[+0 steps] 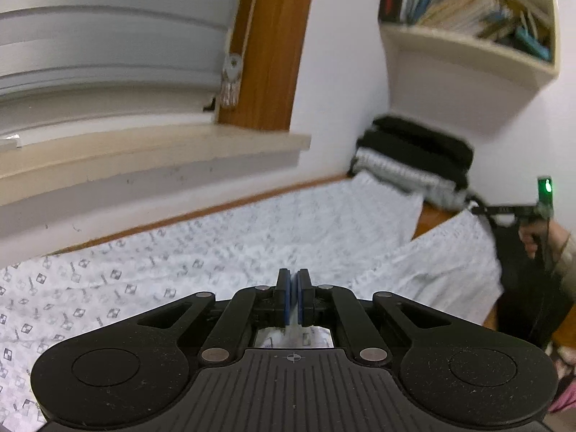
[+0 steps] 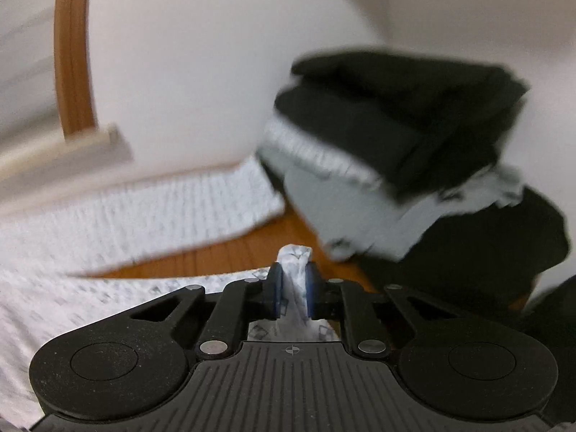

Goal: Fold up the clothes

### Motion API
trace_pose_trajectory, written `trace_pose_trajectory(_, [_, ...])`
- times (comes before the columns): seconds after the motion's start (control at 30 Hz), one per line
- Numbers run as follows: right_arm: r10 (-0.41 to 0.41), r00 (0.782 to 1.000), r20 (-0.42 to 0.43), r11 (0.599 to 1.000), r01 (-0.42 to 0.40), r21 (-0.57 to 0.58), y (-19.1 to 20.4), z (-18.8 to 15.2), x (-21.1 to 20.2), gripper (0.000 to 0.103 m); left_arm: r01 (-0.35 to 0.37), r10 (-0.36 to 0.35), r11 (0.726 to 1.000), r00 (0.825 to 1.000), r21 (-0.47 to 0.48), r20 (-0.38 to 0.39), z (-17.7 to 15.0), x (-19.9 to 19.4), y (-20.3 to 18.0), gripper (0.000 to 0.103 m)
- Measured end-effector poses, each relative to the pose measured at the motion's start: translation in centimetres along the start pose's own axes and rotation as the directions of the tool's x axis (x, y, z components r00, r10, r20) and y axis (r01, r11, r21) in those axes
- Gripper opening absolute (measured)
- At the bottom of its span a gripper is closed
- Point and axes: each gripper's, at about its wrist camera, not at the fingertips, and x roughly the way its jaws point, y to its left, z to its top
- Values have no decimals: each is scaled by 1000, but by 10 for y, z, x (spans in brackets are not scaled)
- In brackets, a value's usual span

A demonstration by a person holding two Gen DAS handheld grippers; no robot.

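White patterned garment (image 1: 223,252) lies across your wooden table (image 2: 230,248); your left gripper (image 1: 292,297) pinches its edge, your right gripper (image 2: 293,288) clamps a bunched fold.

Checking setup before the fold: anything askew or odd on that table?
The stack of folded clothes in the corner leans, its black and grey layers slipping sideways. The patterned white garment lies spread on the wooden table, a pinch in each gripper. No damage visible.
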Motion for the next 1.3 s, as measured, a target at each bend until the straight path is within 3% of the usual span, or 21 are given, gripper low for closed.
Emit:
trace_pose_trajectory(0.13, [-15, 991, 134, 1000, 14, 10, -13, 23, -68, 13, 28, -31, 999, 996, 29, 84, 14, -29, -12, 3])
trace_pose_trajectory(0.27, [-12, 968, 249, 1000, 13, -2, -17, 45, -125, 13, 32, -42, 998, 980, 52, 197, 28, -53, -26, 3])
trace_pose_trajectory(0.37, [-40, 963, 267, 997, 56, -53, -8, 53, -139, 13, -19, 1, 993, 987, 112, 159, 30, -42, -36, 3])
trace_pose_trajectory(0.43, [-32, 953, 302, 997, 51, -56, -5, 61, -154, 13, -33, 17, 996, 981, 81, 192, 31, -43, -35, 3])
trace_pose_trajectory(0.5, [-25, 942, 335, 997, 48, -61, -2, 67, -170, 13, -33, 18, 997, 977, 69, 211, 32, -45, -34, 3])
trace_pose_trajectory(0.67, [-38, 941, 337, 992, 76, -100, 1, 79, -193, 13, -3, -15, 997, 971, 73, 239, 38, -53, -39, 3])
trace_pose_trajectory(0.83, [-47, 928, 369, 992, 86, -91, -5, 87, -209, 13, 3, -27, 998, 935, 70, 354, 45, -79, -44, 3])
trace_pose_trajectory(0.93, [-48, 942, 333, 990, 88, -106, -3, 89, -197, 13, -20, -13, 994, 952, 103, 306, 47, -71, -44, 3])
trace_pose_trajectory(1.07, [-37, 957, 287, 989, 77, -129, 5, 88, -182, 13, 2, -25, 995, 976, 102, 216, 41, -54, -37, 3])
trace_pose_trajectory(1.17, [-35, 962, 270, 985, 78, -152, 12, 89, -172, 13, -6, -12, 996, 982, 94, 187, 35, -44, -28, 3])
trace_pose_trajectory(1.3, [-81, 962, 261, 973, 134, -189, 18, 94, -126, 13, -58, 49, 996, 990, 66, 134, 31, -9, -6, 3])
